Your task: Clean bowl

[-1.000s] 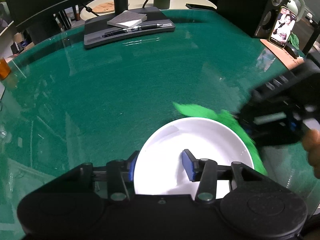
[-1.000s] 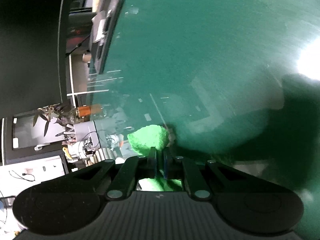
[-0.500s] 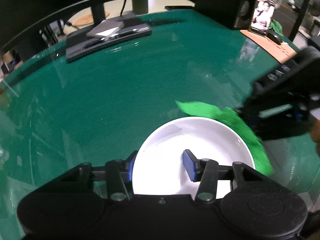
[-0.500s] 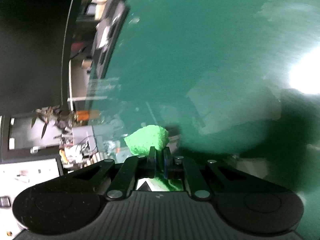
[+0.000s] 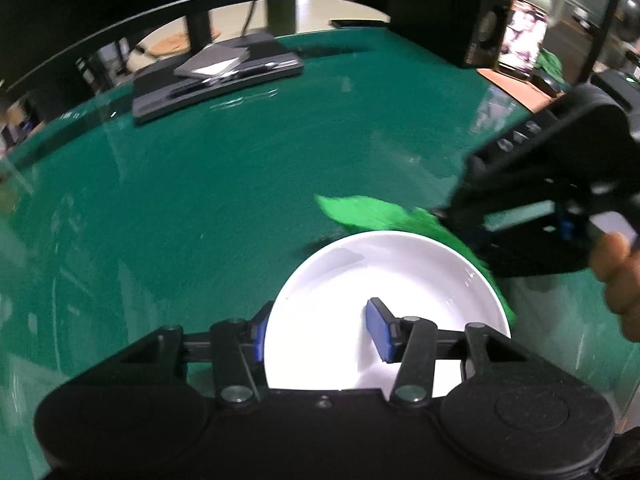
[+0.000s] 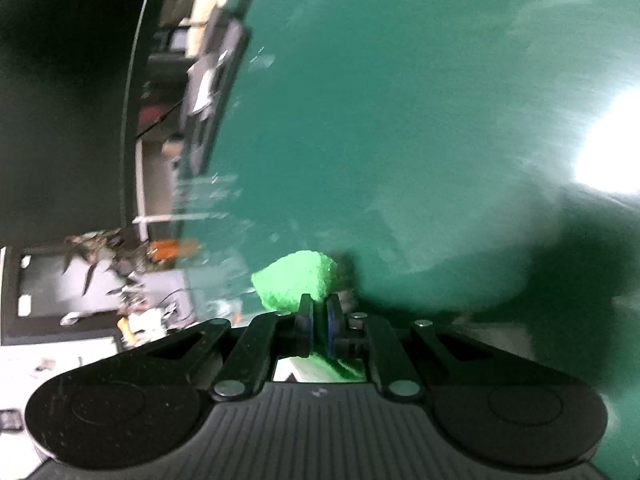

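The round white bowl (image 5: 384,304) sits on the shiny green surface (image 5: 224,184), low in the left wrist view and close to the camera. It looks bare and white inside, with a bright shine near its right edge.

The left tool (image 5: 320,330) reaches over the bowl's near rim. One blue pad (image 5: 259,338) is outside the bowl on the left, at the rim. The other blue pad (image 5: 378,330) is inside the bowl. The rim is between them, but the pictures do not show if the pads squeeze it, so I cannot tell if this tool grips the bowl.

A fuzzy bright green cloth (image 5: 372,214) lies just behind the bowl and runs down along its right side, touching the rim there. The right tool (image 6: 317,330) is shut tight on this cloth. In the right wrist view the green cloth (image 6: 298,282) sticks out past the two blue pads in a soft lump, and more of it hangs below them.

In the left wrist view the right tool (image 5: 452,216) comes in from the right as a big black shape, and its tip meets the cloth. A person's hand (image 5: 618,276) holds it at the right edge.

Far back on the surface lies a flat black tray (image 5: 216,80) with a grey notebook (image 5: 212,64) on it. At the far right a phone (image 5: 520,38) with a lit screen stands up beside a black box (image 5: 436,8).
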A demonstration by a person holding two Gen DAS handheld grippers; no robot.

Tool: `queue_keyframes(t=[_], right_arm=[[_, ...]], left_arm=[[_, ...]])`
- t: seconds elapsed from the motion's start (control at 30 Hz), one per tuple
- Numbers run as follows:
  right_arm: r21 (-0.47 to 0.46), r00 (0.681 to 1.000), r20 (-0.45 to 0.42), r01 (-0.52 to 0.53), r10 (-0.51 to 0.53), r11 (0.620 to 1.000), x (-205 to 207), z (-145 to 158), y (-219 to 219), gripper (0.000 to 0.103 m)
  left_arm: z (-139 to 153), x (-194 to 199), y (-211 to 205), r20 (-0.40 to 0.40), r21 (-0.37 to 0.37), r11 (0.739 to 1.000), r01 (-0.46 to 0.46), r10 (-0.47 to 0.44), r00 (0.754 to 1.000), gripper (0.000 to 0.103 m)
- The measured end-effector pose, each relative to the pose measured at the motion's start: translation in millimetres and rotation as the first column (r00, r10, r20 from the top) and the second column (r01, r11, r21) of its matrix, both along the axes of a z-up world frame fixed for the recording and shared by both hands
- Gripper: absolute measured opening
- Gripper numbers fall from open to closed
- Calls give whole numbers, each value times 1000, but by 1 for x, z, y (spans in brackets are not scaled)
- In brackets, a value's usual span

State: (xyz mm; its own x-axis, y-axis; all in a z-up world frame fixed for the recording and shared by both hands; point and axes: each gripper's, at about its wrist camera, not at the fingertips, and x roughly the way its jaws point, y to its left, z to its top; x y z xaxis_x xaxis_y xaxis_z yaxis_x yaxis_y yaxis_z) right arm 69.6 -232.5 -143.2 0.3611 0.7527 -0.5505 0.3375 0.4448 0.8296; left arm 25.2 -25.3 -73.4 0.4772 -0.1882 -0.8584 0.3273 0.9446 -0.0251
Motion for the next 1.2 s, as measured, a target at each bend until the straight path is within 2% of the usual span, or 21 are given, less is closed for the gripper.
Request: queue_keyframes(t=[0.13,0.3,0.4,0.53,0.67,0.77,0.9,1.03,1.13,1.2], right_arm=[[34,999,-2,-37,37,999,-8,-3,-13,9],[131,994,-66,-77,87,988,-30,-12,-45,9],[127,994,-54,-88,96,988,-23,-11,-43,9],[146,992,5,-122,123,982,3,-5,-23,9],[148,989,42,-144,139,979,2,-2,-21,9],[160,990,-10,-141,144,977,-13,-10,-41,9],[164,988,-28,-147,154,975,-24,-12,-47,9],[161,990,-4,-139,142,977,-7,-12,-34,9],[132,982,39,-190,186,973,13,-10,-7,10],[110,978,63,-206,200,972,12,-7,-5,10]], left_arm=[[1,-1,-1,-23,15,999,-44,44,999,54],[1,-6,-2,-24,14,990,-137,137,990,54],[2,-5,-3,-29,21,986,-163,163,986,54],[3,-7,-7,-27,40,981,-192,193,981,55],[4,-7,-9,-26,56,980,-189,190,981,56],[5,-6,-10,-25,63,982,-179,181,983,56],[5,-6,-10,-30,65,982,-176,178,984,56],[5,-6,-11,-28,73,981,-179,181,983,56],[4,-7,-12,-25,78,980,-184,186,982,56],[5,-7,-13,-26,83,981,-174,177,984,57]])
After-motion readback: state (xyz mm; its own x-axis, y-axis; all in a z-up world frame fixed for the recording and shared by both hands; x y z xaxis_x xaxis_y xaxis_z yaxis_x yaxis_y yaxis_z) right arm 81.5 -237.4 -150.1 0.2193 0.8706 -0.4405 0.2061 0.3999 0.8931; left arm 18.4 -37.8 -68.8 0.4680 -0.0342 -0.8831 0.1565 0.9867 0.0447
